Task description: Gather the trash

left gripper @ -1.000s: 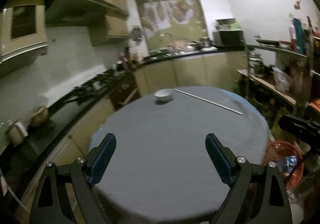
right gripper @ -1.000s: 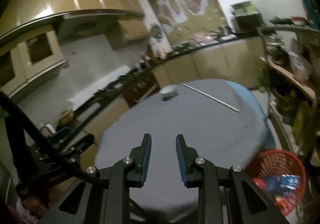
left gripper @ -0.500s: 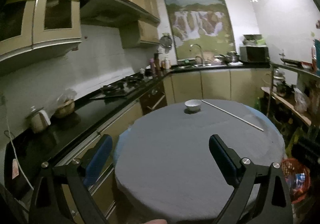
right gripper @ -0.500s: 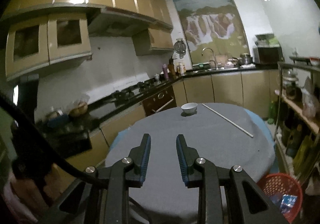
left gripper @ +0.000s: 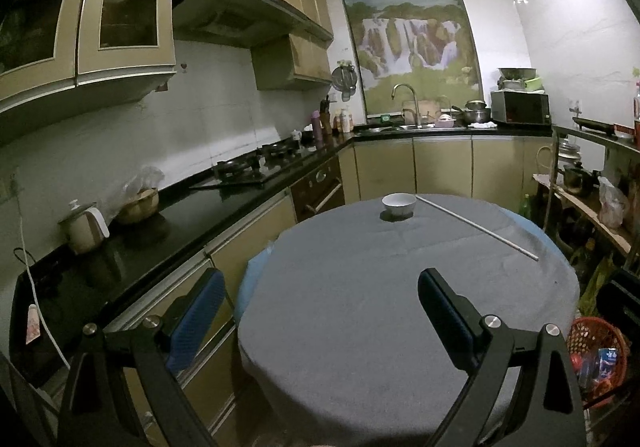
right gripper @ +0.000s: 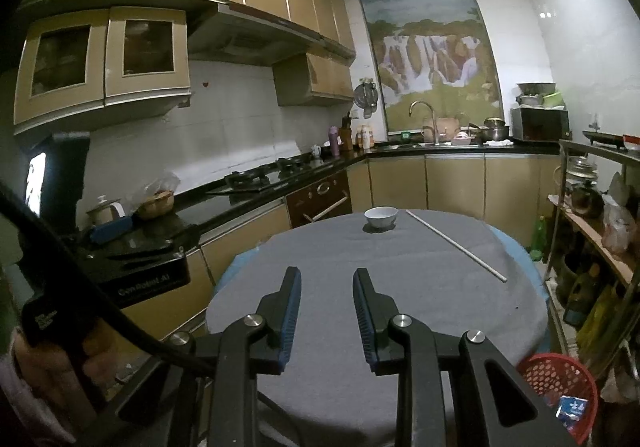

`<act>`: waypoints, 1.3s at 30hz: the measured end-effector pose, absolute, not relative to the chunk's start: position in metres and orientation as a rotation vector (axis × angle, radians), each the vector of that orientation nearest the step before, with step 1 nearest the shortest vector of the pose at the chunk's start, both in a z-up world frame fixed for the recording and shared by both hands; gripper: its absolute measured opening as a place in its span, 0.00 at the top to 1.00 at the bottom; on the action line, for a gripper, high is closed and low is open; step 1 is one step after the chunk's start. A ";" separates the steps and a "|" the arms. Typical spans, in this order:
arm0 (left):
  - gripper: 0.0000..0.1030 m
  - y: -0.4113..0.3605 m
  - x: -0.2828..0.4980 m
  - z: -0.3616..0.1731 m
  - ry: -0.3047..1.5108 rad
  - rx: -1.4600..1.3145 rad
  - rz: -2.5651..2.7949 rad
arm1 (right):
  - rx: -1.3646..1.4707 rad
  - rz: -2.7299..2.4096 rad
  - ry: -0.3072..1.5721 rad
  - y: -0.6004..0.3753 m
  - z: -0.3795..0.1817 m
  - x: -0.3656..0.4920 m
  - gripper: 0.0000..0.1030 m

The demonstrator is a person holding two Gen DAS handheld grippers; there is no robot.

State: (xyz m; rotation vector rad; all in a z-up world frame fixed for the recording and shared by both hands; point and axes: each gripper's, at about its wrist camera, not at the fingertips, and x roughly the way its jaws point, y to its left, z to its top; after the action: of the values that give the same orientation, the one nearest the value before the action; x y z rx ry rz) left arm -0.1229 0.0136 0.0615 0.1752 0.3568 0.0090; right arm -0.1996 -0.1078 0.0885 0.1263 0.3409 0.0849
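Observation:
My left gripper [left gripper: 322, 277] hangs open and wide over the near part of the round grey table [left gripper: 360, 327], with nothing between its blue pads. My right gripper [right gripper: 327, 272] hovers over the same table [right gripper: 320, 327], its jaws a narrow gap apart and empty. A red mesh basket [left gripper: 592, 331] [right gripper: 560, 379] stands on the floor at the table's right side. It holds a blue-and-white packet [left gripper: 608, 359] [right gripper: 572, 409] and other wrappers. No loose trash shows on the tabletop.
A white bowl [left gripper: 398, 204] [right gripper: 381, 216] and a long white rod [left gripper: 476, 227] [right gripper: 456, 245] lie at the table's far side. A black counter [left gripper: 180, 215] with a hob runs along the left. Cluttered shelves [right gripper: 592, 227] stand on the right. A hand [right gripper: 52, 367] holds the left gripper's body.
Both views have drawn back from the table and rolled upright, so more of the kitchen shows. The left jaws have spread a little wider. The right jaws look the same.

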 end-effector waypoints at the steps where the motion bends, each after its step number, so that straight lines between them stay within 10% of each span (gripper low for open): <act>1: 0.06 0.014 -0.123 0.061 0.359 0.175 0.006 | 0.126 0.082 0.340 -0.108 0.088 -0.199 0.70; 27: 0.06 0.014 -0.128 0.052 0.367 0.194 0.001 | 0.134 0.042 0.361 -0.121 0.078 -0.201 0.63; 29: 0.06 0.014 -0.128 0.052 0.367 0.194 -0.002 | 0.134 0.037 0.358 -0.121 0.078 -0.201 0.60; 31: 0.06 0.013 -0.129 0.051 0.367 0.194 -0.004 | 0.140 0.032 0.340 -0.123 0.079 -0.204 0.32; 39: 0.06 0.011 -0.132 0.052 0.370 0.200 -0.018 | 0.117 0.021 0.293 -0.120 0.083 -0.211 0.31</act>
State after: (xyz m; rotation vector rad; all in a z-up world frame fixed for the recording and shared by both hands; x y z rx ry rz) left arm -0.1325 0.0110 0.0521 0.2005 0.3695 -0.0177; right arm -0.2111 -0.1201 0.0833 0.1170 0.2929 0.0214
